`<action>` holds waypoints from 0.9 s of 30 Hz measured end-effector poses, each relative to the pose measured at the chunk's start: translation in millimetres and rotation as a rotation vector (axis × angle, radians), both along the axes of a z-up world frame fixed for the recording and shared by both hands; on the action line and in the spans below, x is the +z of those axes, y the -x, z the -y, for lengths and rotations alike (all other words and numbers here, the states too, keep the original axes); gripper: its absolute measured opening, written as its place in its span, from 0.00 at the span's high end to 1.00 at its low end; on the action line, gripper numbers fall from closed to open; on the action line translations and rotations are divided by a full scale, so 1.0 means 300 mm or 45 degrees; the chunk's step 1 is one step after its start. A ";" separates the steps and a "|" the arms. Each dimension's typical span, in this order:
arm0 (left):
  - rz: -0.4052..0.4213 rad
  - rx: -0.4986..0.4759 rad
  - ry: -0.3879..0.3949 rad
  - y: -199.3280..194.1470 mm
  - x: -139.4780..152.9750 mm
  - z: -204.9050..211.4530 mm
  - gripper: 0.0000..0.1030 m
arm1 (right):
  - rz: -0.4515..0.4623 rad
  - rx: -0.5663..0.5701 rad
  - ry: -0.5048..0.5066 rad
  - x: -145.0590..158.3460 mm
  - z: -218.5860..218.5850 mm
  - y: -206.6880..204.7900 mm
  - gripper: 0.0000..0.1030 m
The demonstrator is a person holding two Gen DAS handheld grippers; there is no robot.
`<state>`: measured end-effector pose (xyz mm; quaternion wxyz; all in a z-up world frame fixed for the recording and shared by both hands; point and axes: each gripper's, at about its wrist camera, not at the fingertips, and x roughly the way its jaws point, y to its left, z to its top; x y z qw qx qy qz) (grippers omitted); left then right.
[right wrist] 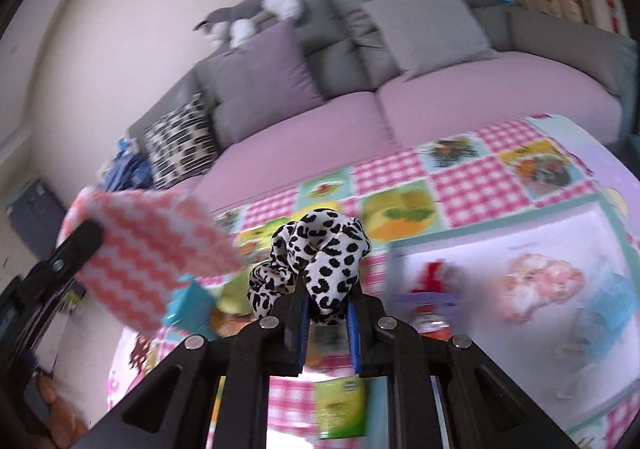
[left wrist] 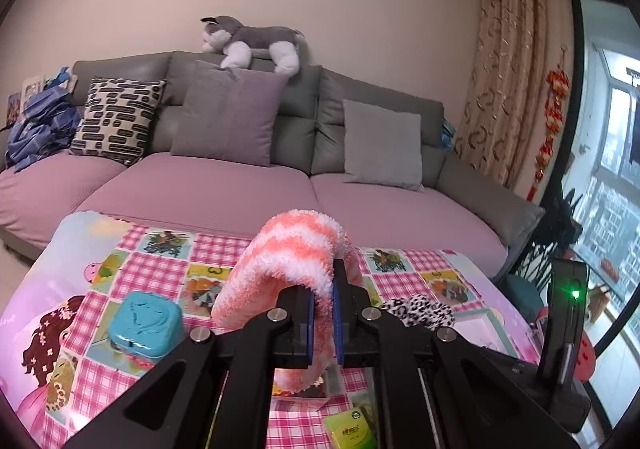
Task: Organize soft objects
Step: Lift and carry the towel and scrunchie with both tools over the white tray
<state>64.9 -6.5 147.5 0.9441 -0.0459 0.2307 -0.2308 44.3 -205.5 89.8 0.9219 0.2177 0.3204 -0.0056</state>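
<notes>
My left gripper (left wrist: 323,313) is shut on a fluffy pink-and-white striped sock (left wrist: 288,261) and holds it above the table; the sock drapes over both sides of the jaws. The sock (right wrist: 148,249) and the left gripper also show at the left of the right wrist view. My right gripper (right wrist: 326,313) is shut on a black-and-white leopard-print scrunchie (right wrist: 320,249), held above the table. That scrunchie (left wrist: 420,311) shows to the right of the left gripper.
The table has a pink checked cartoon cloth (left wrist: 160,261). A teal box (left wrist: 146,325) sits at the left and a green packet (left wrist: 350,431) near the front. A grey-and-pink sofa (left wrist: 224,189) with cushions and a plush husky (left wrist: 252,43) stands behind.
</notes>
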 end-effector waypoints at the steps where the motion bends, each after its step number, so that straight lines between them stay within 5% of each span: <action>1: -0.005 -0.006 -0.010 -0.002 -0.003 0.016 0.93 | -0.011 -0.026 -0.002 -0.007 0.023 0.000 0.84; 14: -0.099 -0.121 -0.201 -0.062 -0.064 0.256 0.93 | -0.076 -0.405 -0.043 -0.053 0.362 0.078 0.84; 27: -0.230 -0.216 -0.243 -0.123 -0.098 0.443 0.95 | -0.102 -0.626 -0.029 -0.065 0.546 0.165 0.84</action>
